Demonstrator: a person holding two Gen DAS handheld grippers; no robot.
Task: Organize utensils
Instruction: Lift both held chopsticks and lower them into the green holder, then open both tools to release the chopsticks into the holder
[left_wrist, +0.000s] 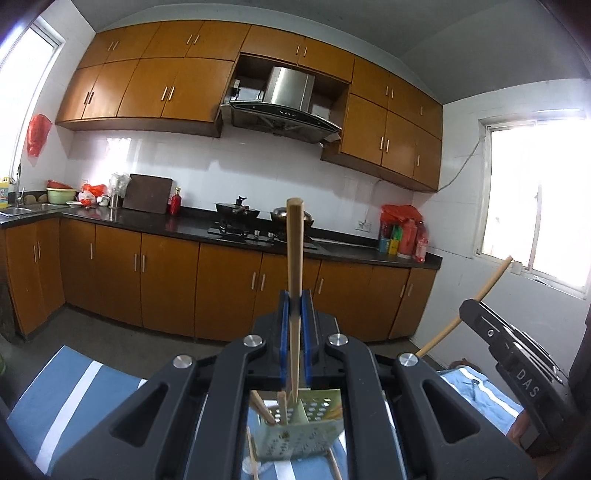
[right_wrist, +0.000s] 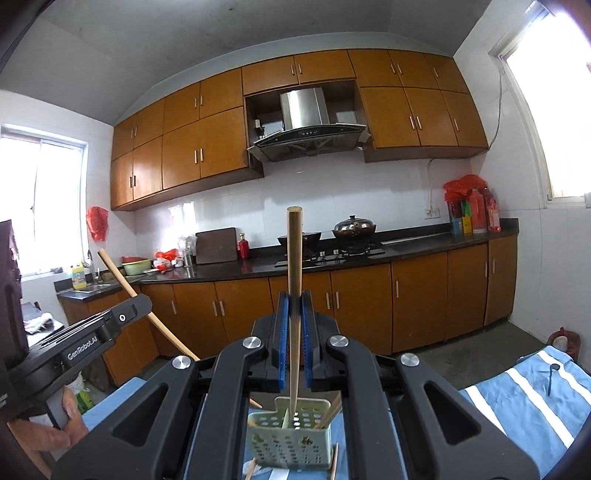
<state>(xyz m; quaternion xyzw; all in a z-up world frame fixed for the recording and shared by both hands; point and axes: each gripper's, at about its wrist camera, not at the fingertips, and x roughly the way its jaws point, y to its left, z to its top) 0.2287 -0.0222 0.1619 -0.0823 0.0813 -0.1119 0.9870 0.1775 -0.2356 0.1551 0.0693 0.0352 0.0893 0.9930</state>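
You are clamping one wooden chopstick (left_wrist: 294, 258) upright in your left gripper (left_wrist: 294, 306) and another chopstick (right_wrist: 294, 258) in your right gripper (right_wrist: 294, 306), both closed tight, above the perforated green utensil holder (right_wrist: 291, 439) on the blue striped cloth (right_wrist: 517, 398).

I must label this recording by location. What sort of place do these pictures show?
A home kitchen, most likely. A steel range hood hangs among orange-brown wall cabinets over a gas stove with pans on a dark countertop, and a sink sits at the left end.
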